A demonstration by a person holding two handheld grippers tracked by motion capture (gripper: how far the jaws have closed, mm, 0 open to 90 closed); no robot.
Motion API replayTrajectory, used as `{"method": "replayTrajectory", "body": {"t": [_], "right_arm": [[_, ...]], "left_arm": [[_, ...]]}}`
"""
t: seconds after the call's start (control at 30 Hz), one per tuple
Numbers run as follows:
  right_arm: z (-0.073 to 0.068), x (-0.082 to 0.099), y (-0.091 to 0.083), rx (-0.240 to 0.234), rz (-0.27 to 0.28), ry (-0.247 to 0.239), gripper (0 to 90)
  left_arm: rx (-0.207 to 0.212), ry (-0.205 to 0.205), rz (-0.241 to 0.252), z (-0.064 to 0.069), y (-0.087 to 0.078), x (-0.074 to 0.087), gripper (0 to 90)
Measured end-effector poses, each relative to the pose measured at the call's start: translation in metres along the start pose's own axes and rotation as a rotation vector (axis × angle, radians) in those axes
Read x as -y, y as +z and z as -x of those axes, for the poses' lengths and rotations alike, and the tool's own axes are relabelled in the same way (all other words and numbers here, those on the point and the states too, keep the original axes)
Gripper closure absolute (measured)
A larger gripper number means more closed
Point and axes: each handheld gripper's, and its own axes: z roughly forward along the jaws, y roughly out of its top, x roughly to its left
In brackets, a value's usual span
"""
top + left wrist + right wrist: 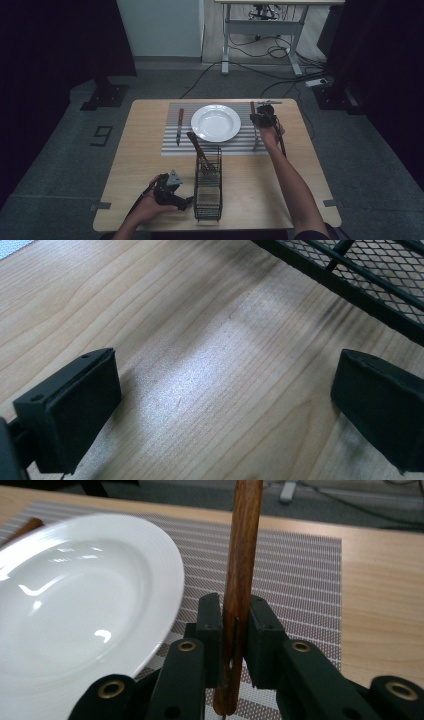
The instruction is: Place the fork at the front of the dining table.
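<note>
A wooden-handled utensil (241, 555) lies just right of the white plate (216, 122) on the striped placemat (170, 147). My right gripper (235, 625) is shut on its handle. In the high view the right gripper (262, 119) is low over the placemat's right side, and the utensil's handle (253, 106) points to the far edge. My left gripper (186, 201) rests near the table's front edge, beside the left side of the black mesh basket (207, 192). In the left gripper view its jaws are wide apart over bare wood, so the left gripper (225, 405) is open.
A wooden-handled knife (179, 125) lies on the placemat left of the plate. Another wooden-handled utensil (196, 145) leans out of the basket's far end. The basket's mesh wall (370, 275) is close to the left gripper. Bare wooden tabletop (135, 150) lies at the left.
</note>
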Motion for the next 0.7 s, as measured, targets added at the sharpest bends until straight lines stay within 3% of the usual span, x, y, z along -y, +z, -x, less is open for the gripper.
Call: {"method": "replayTrajectory", "body": {"t": [0.13, 0.43, 0.5, 0.7], "right_arm": [[0.002, -0.001, 0.015, 0.013, -0.026, 0.003, 79.0], [0.010, 0.009, 0.038, 0.033, -0.023, 0.048, 78.8], [0.012, 0.010, 0.045, 0.038, -0.055, 0.054, 78.4], [0.002, 0.012, 0.060, 0.063, -0.100, -0.015, 78.6]], "left_arm": [[0.000, 0.000, 0.000, 0.000, 0.000, 0.000, 0.0], [0.001, 0.000, 0.000, 0.000, 0.000, 0.000, 0.0], [0.001, 0.000, 0.000, 0.000, 0.000, 0.000, 0.0], [0.001, 0.001, 0.000, 0.000, 0.000, 0.000, 0.0]]}}
